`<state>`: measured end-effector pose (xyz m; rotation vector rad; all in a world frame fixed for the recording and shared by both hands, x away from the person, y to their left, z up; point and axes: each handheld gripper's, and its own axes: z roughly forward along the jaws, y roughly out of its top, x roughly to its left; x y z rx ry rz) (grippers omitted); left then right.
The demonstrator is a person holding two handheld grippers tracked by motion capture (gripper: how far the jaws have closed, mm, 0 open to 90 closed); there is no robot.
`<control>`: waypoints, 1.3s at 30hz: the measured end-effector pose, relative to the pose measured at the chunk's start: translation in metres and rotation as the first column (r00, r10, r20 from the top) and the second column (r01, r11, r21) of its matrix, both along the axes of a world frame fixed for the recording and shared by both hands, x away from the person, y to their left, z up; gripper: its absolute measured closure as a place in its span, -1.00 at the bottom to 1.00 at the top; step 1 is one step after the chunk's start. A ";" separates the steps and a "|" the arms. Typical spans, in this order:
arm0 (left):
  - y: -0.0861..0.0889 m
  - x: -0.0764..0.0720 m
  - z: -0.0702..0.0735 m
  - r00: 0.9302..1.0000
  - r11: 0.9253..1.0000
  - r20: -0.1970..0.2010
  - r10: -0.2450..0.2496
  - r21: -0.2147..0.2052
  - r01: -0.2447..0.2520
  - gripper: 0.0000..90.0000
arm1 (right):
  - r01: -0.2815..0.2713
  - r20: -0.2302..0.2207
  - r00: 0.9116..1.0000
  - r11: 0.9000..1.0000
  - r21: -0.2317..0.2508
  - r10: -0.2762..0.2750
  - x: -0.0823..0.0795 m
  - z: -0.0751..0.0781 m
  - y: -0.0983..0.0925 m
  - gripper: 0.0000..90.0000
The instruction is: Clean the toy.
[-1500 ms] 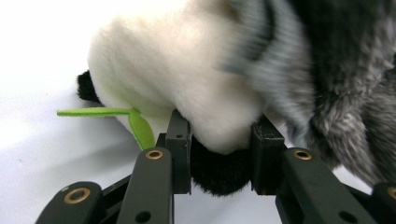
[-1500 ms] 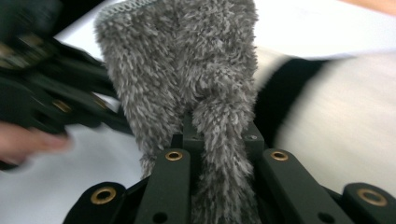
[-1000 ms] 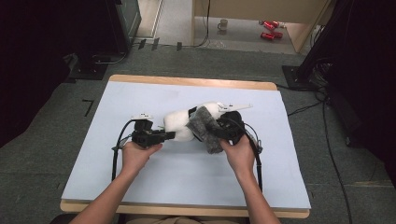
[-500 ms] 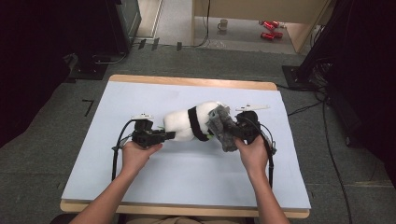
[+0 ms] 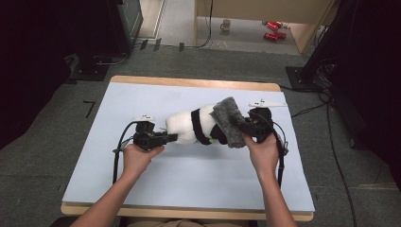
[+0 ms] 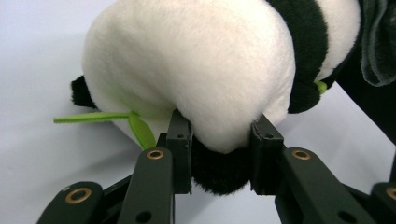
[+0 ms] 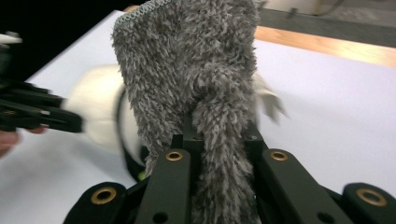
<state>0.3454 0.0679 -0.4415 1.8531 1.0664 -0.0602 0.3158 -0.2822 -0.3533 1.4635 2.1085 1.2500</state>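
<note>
In the high view, the left tool [image 5: 171, 137] sits left of centre on the pale blue desk [image 5: 94, 179], gripped by the person's left hand [image 5: 137, 156], its cable looping down the lower left. Its jaws point toward the right and pinch the near end of a plush panda [image 5: 189, 126], which lies on its side at the middle of the desk. The left gripper view shows this closely: the two black pads are pressed into the white and black fur at the lower centre of the frame, with a thin green leaf [image 6: 100, 117] sticking out to the left of the toy's body.

Further right, a black band wraps the panda's middle, and a grey fluffy cloth [image 5: 228, 120] drapes over its right end. The right tool [image 5: 242, 127], held in the right hand [image 5: 262, 151] right of centre, is clamped on that cloth. In the right gripper view the cloth [image 7: 196, 70] rises from between the closed jaws up to the top centre of the frame, with the panda's white body [image 7: 95, 112] behind it at the left and the left tool [image 7: 70, 122] at the far left edge.
</note>
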 end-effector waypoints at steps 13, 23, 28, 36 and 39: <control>-0.003 -0.003 -0.004 0.999 0.999 0.041 -0.024 0.048 0.022 0.41 | -0.068 -0.061 0.996 0.998 -0.004 0.067 0.007 -0.019 0.031 0.77; 0.012 -0.002 0.000 0.979 0.985 0.115 -0.166 0.075 0.158 0.03 | -0.060 -0.077 0.995 0.998 -0.024 0.058 0.004 -0.029 0.022 0.77; 0.025 0.006 0.012 0.973 0.986 0.159 -0.164 0.054 0.157 -0.03 | -0.062 -0.081 0.995 0.998 -0.031 0.059 0.000 -0.031 0.021 0.77; 0.030 0.029 0.022 0.956 0.975 0.202 -0.214 0.097 0.198 -0.15 | -0.062 -0.095 0.994 0.998 -0.025 0.060 -0.004 -0.035 0.017 0.76; 0.027 0.037 0.018 0.938 0.961 0.218 -0.268 0.125 0.246 -0.18 | -0.064 -0.096 0.994 0.998 -0.026 0.061 -0.005 -0.036 0.016 0.75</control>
